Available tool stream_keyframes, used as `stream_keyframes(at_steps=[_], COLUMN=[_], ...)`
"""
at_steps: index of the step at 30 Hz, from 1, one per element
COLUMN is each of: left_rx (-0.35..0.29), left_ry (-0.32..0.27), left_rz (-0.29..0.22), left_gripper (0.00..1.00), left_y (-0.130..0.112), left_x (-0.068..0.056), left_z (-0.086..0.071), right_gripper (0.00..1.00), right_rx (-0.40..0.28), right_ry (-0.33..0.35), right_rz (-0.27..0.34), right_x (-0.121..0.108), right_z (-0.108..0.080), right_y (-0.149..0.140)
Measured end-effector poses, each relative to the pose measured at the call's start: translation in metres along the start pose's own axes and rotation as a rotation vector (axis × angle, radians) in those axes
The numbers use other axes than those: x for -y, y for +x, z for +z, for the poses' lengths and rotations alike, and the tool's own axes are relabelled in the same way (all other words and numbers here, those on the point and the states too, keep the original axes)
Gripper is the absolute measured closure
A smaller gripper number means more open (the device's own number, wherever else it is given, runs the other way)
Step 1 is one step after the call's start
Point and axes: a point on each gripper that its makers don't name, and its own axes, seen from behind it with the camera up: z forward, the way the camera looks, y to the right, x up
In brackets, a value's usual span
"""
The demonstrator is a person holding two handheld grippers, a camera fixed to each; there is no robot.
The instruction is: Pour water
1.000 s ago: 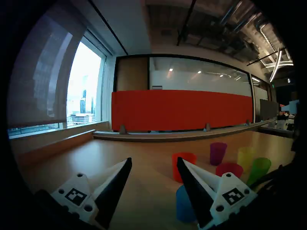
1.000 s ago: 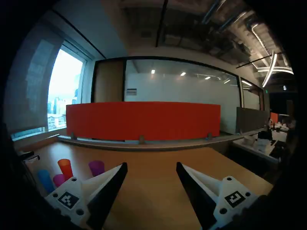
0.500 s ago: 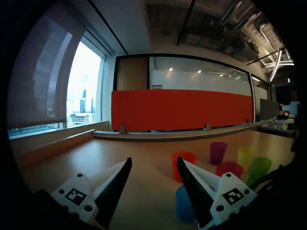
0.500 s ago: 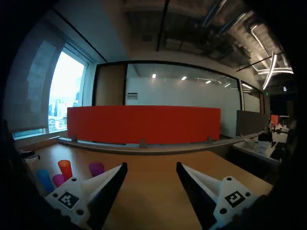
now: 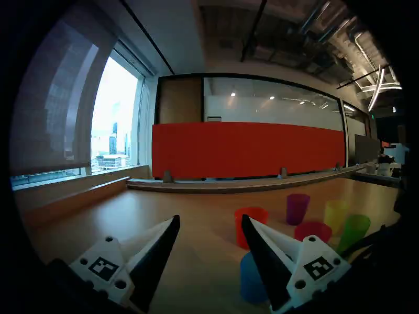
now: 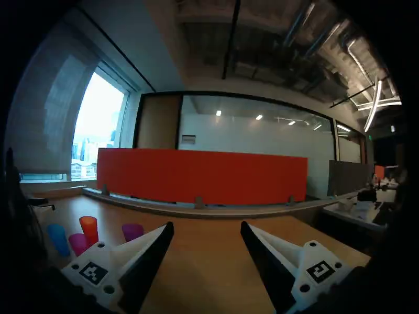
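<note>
Wooden worktop (image 5: 131, 209), backed by a red partition (image 5: 246, 149). Left tool (image 5: 210, 217) spread wide, gripping nothing; right tool (image 6: 207, 224) just as wide, also empty. Upright and clustered on the worktop around the left tool's right finger: blue cup (image 5: 250, 282) nearest, orange cup (image 5: 254, 215), pink cup (image 5: 314, 230), green cup (image 5: 354, 229), purple cup (image 5: 297, 208), yellow cup (image 5: 335, 213). Well left of the right tool.
</note>
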Motion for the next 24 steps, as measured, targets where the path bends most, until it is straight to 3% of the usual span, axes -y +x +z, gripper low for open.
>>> stream_keyframes(at_steps=[6,24], left_rx=[0.0,0.0], left_ry=[0.0,0.0], left_rz=[0.0,0.0], left_gripper=[0.13,0.13], left_y=[0.0,0.0], left_x=[0.0,0.0], left_z=[0.0,0.001], right_gripper=[0.01,0.01], right_rx=[-0.029,-0.045], right_ry=[0.003,-0.023], right_rz=[-0.013,0.087], right_x=[0.004,-0.007], right_z=[0.006,0.025], right_y=[-0.006,-0.018])
